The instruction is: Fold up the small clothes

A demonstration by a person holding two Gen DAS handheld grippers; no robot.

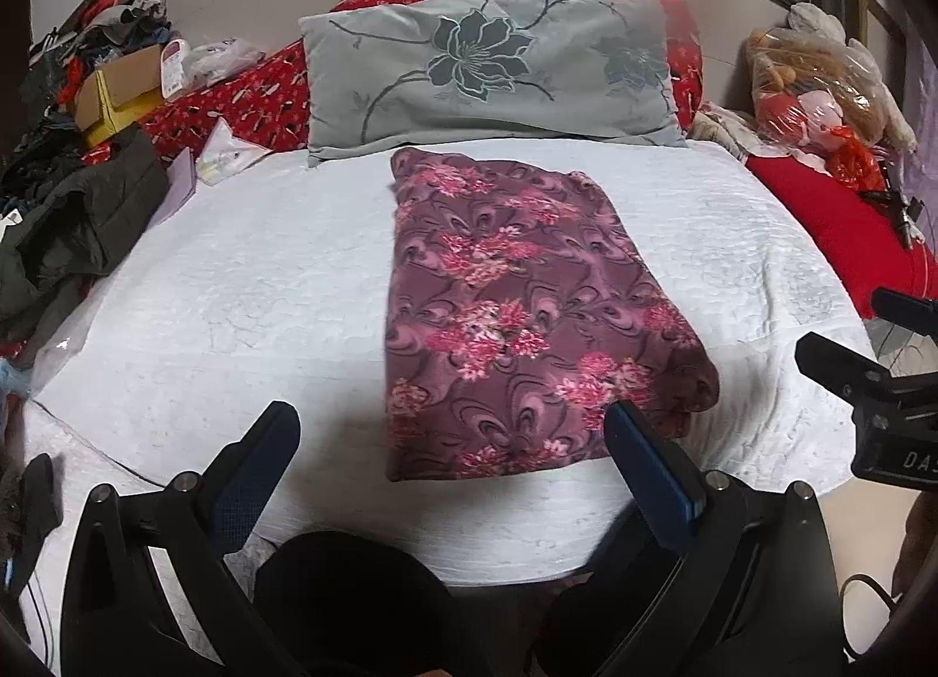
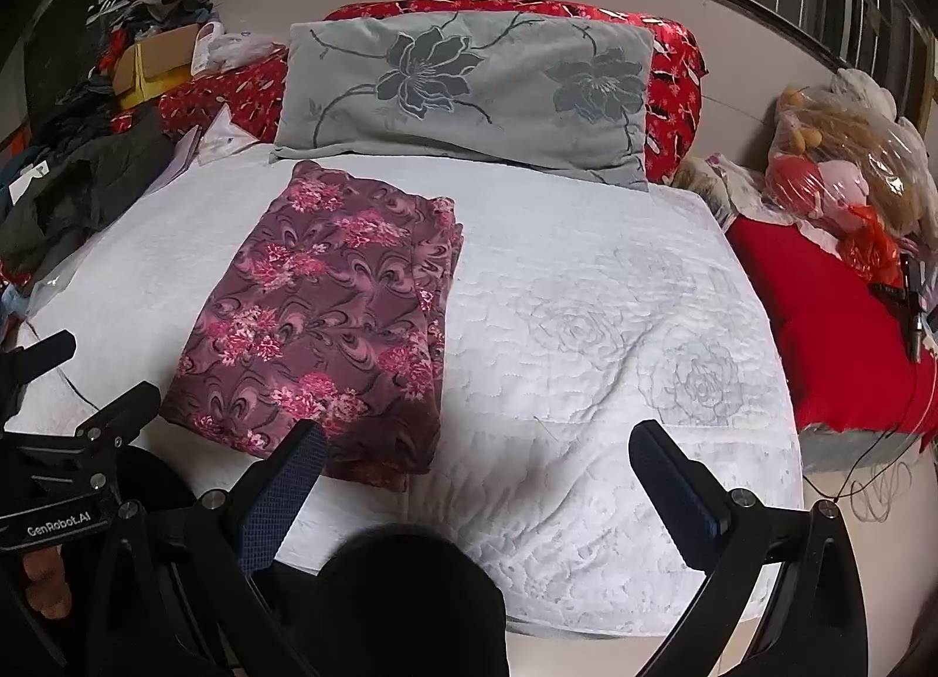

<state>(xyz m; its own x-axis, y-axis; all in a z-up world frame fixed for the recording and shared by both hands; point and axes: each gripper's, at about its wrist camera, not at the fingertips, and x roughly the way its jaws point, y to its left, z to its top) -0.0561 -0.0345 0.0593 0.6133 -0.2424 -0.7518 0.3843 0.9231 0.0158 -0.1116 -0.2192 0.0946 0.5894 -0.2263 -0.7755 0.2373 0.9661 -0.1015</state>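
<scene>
A maroon garment with pink flowers [image 1: 516, 313] lies folded into a long rectangle on the white quilted bedspread [image 1: 234, 296]; in the right wrist view the garment [image 2: 328, 319] sits left of centre. My left gripper [image 1: 451, 425] hovers open over the garment's near end, holding nothing. My right gripper [image 2: 478, 442] is open too, over bare bedspread [image 2: 586, 360] just right of the garment's near corner. The right gripper [image 1: 867, 337] shows at the right edge of the left wrist view, and the left gripper [image 2: 88, 378] at the left edge of the right wrist view.
A grey flowered pillow [image 1: 492, 67] leans on a red floral cushion [image 1: 246, 102] at the head of the bed. Piled dark clothes [image 1: 70, 220] and a cardboard box [image 1: 117, 85] crowd the left. A bag of plush toys [image 1: 821, 85] and a red cover [image 1: 838, 225] lie right.
</scene>
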